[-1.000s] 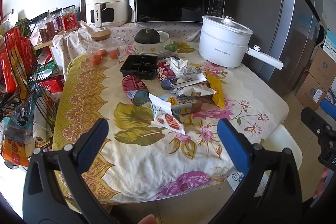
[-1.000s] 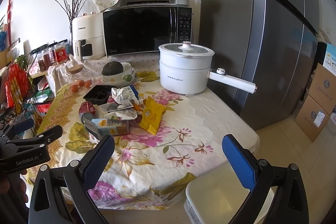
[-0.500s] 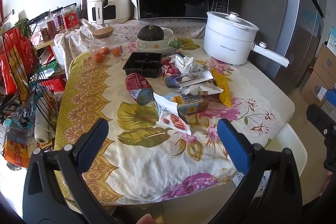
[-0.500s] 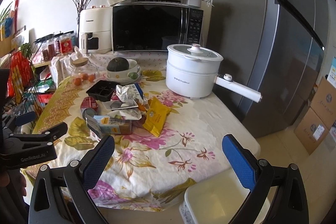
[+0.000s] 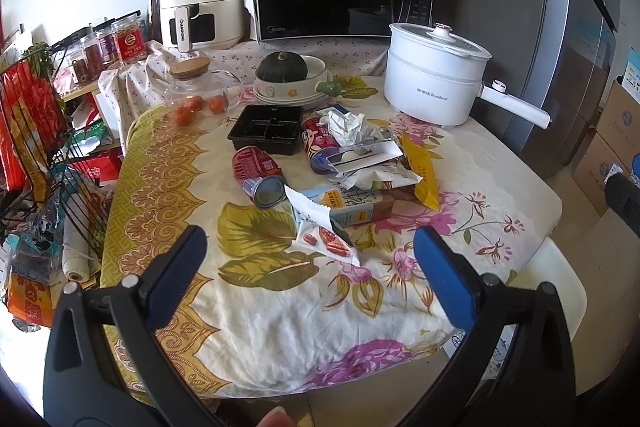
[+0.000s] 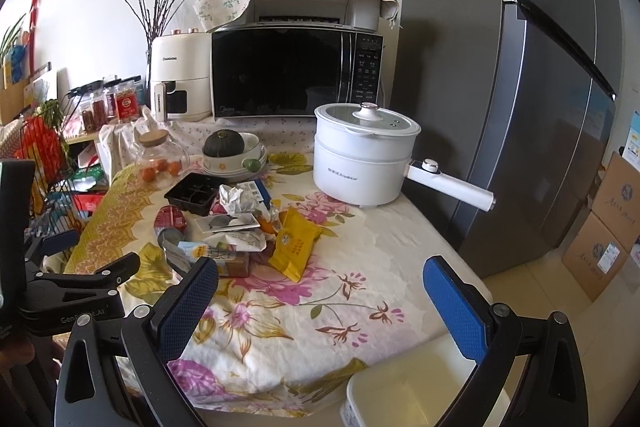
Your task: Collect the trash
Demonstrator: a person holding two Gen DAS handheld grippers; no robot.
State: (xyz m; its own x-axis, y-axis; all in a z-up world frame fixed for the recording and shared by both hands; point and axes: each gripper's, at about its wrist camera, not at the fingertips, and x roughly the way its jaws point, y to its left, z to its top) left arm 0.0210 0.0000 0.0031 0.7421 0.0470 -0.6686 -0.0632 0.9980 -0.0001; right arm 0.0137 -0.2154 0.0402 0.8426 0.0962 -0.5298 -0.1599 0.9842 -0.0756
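Left wrist view: left gripper and right gripper both spread wide, empty, above the floral tablecloth. Mid-table lies crumpled trash: white snack wrapper, milk carton, yellow packet, red can, black tray.

Both views sit closer to the table than a second ago; trash pile looms larger. White bin shows more at 5 o'clock, right view.
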